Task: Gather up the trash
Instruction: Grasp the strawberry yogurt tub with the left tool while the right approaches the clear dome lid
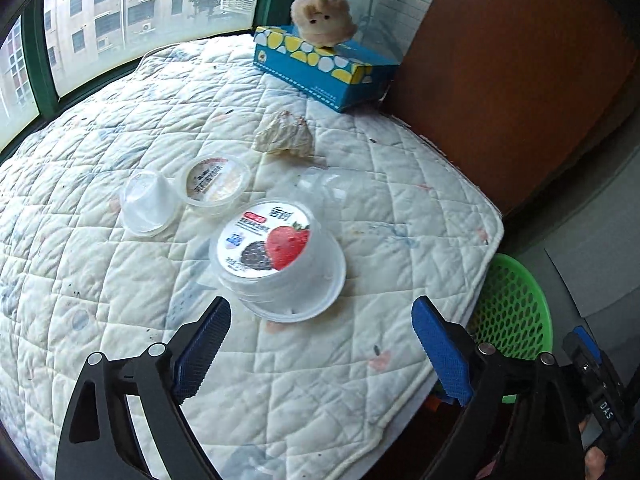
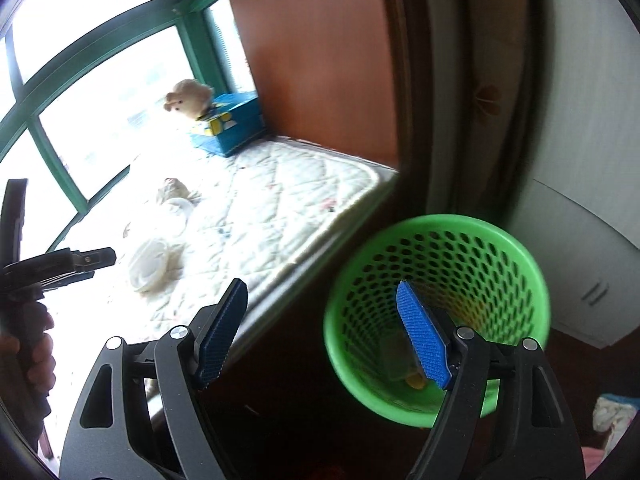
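Observation:
A white yogurt tub (image 1: 280, 264) with a strawberry and blackberry lid stands on the quilted pad (image 1: 120, 280). Just short of it my left gripper (image 1: 322, 310) is open and empty. Behind the tub lie a clear plastic cup (image 1: 148, 204), a clear round lid (image 1: 216, 184) and a crumpled paper wad (image 1: 284, 136). A green mesh bin (image 2: 440, 308) stands on the floor beside the pad, with some trash at its bottom. My right gripper (image 2: 320, 290) hangs open and empty by the bin's rim, its right finger (image 2: 424, 336) over the bin's mouth.
A blue tissue box (image 1: 324, 68) with a plush toy (image 1: 322, 16) on it sits at the pad's far corner. A brown wooden panel (image 1: 500, 80) rises beside it. Windows (image 1: 100, 20) run along the far side. A hand (image 2: 36, 356) holds the left gripper's handle.

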The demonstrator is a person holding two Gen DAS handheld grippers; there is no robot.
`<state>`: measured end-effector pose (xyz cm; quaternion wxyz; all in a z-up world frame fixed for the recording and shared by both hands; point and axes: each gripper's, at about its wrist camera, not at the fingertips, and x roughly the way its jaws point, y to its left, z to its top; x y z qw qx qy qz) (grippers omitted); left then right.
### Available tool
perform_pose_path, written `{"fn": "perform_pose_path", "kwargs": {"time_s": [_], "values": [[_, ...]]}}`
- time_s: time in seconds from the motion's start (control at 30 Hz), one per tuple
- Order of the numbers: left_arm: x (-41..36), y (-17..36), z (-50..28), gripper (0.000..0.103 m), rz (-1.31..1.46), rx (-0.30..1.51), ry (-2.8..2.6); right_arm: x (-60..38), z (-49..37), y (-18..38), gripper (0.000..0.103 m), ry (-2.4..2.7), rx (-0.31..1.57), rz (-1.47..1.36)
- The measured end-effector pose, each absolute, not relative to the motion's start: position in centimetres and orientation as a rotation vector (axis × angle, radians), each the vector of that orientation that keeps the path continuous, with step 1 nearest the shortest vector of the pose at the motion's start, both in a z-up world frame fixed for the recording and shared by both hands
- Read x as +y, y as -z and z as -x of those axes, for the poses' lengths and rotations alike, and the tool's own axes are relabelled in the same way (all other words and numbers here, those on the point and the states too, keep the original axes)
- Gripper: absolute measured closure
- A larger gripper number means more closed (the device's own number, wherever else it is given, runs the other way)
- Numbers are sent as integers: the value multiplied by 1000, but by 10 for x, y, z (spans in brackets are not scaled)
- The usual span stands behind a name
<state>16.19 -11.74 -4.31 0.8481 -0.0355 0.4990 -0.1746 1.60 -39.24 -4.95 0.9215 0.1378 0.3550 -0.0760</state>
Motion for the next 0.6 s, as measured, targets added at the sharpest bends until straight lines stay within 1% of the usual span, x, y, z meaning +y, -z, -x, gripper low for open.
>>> {"fn": "perform_pose_path", "kwargs": {"time_s": [0.17, 0.6], "values": [[-103, 64, -184, 13, 107, 1108, 352, -374, -32, 50, 26, 113, 740, -264], [-106, 84, -215, 12, 101, 1116, 361, -352, -64, 58, 26, 64, 788, -236]]}}
